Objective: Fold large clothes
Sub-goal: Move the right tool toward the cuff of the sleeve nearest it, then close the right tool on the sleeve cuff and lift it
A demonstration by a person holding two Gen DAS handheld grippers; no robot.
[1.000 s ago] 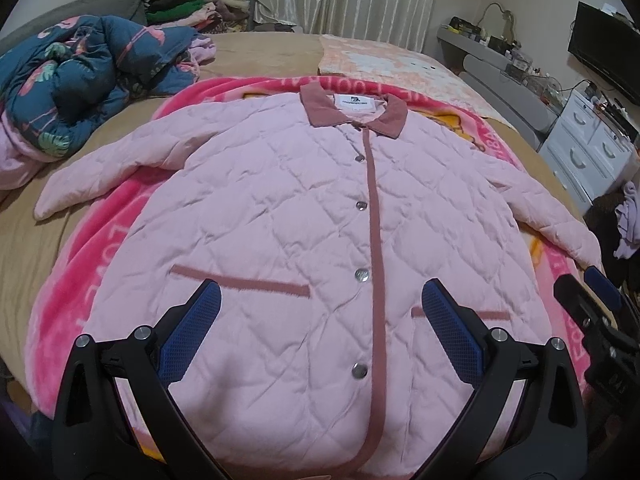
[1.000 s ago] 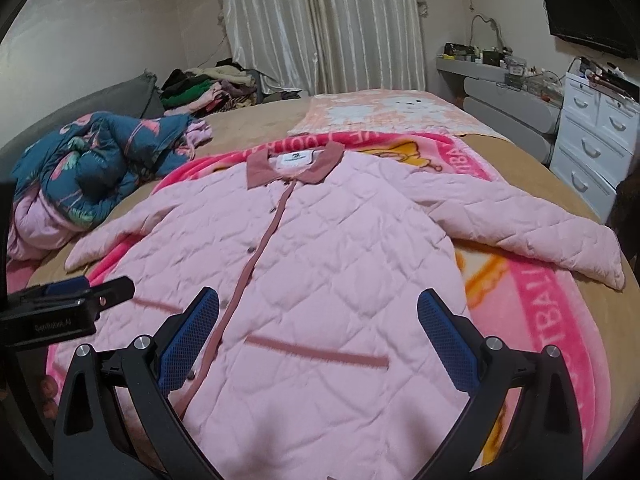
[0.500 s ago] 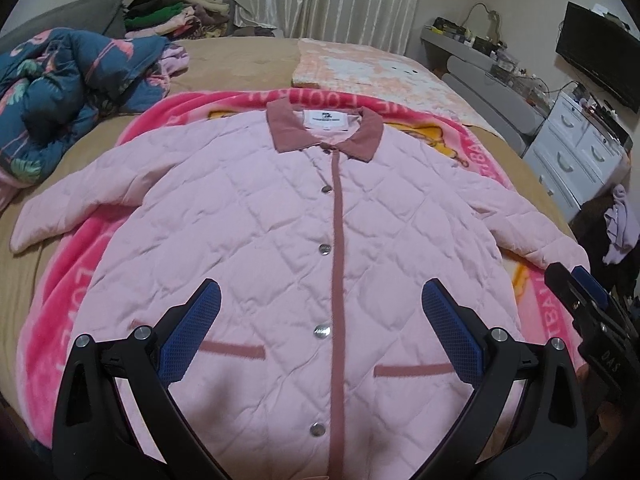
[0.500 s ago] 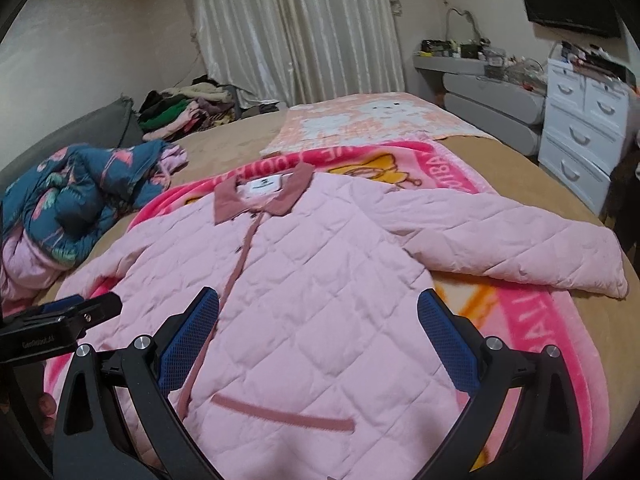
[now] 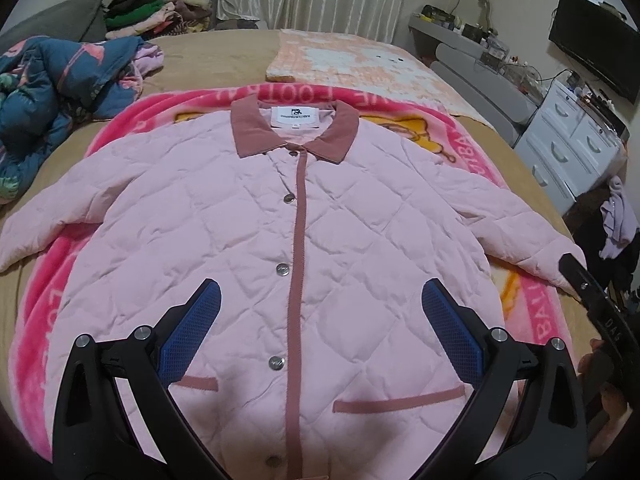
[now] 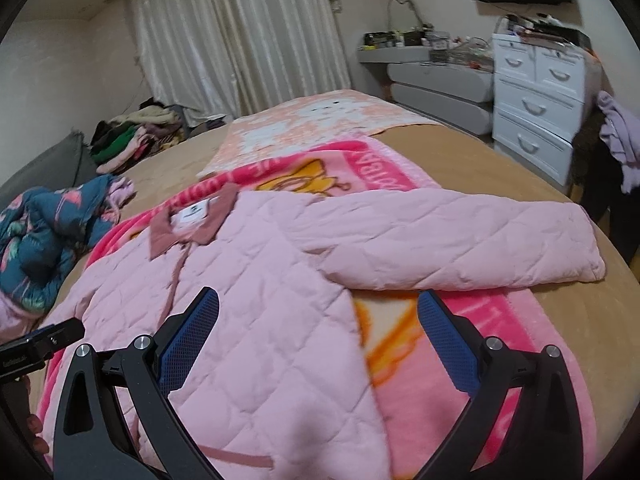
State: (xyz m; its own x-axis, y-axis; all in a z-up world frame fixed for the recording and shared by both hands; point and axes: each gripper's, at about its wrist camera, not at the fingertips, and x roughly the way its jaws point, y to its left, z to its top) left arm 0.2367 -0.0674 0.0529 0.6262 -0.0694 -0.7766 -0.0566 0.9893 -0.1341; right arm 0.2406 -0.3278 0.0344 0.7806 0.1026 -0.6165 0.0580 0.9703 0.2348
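Bed [image 5: 224, 52] under pink blanket [image 5: 40, 308]; quilted coat [image 5: 240, 248] flat, long axis collar-far to hem-near; left gripper [image 5: 318, 330] and right gripper [image 6: 318, 332] jaws apart, holding nothing

Spread flat on the blanket [image 5: 476, 140], jacket [image 5: 248, 232] with collar [image 5: 256, 128] at the far end; left of the blanket, crumpled quilt [image 5: 52, 80]; beyond it, clothes pile [image 5: 156, 12]; right, drawers [image 5: 568, 144]
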